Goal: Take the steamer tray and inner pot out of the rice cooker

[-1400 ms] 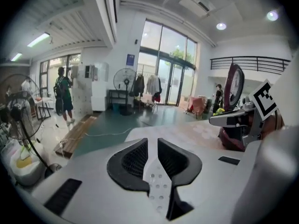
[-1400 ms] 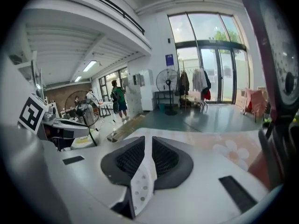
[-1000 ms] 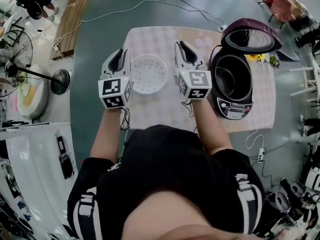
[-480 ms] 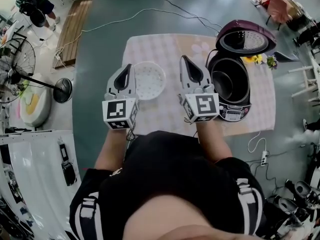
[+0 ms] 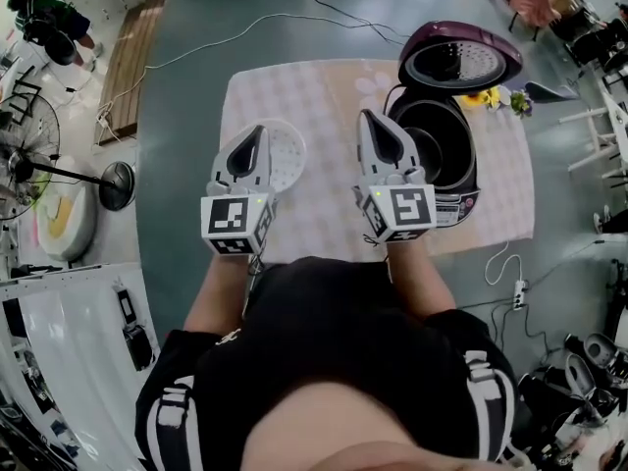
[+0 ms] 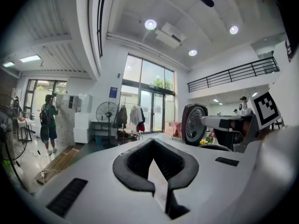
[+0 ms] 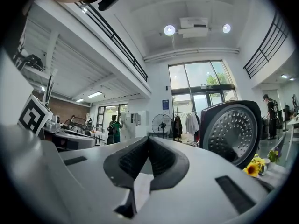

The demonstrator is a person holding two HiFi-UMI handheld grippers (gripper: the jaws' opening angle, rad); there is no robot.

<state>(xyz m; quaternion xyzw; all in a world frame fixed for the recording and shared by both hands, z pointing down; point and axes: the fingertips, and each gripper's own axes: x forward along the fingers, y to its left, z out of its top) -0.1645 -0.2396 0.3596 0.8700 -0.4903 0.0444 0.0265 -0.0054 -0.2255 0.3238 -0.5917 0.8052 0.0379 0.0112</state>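
Left gripper [image 5: 257, 131], right gripper [image 5: 368, 118]: jaws together, empty. Tray [image 5: 287, 151] out on tabletop [image 5: 314, 91]. Pot [image 5: 439, 148] in cooker [image 5: 457, 204], lid up. Likely next: open jaws, pinch opposite rim sides, lift straight.

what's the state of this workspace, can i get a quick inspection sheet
surface: checked tablecloth, lying flat
job's things: steamer tray out on the cloth; inner pot seems to sit in the rice cooker, lid up
clutter: yellow flowers beside the cooker
grippers: left gripper and right gripper both shut, nothing between the jaws
cables: cord across the floor; power strip near the table
surroundings: standing fan; a person by the far wall
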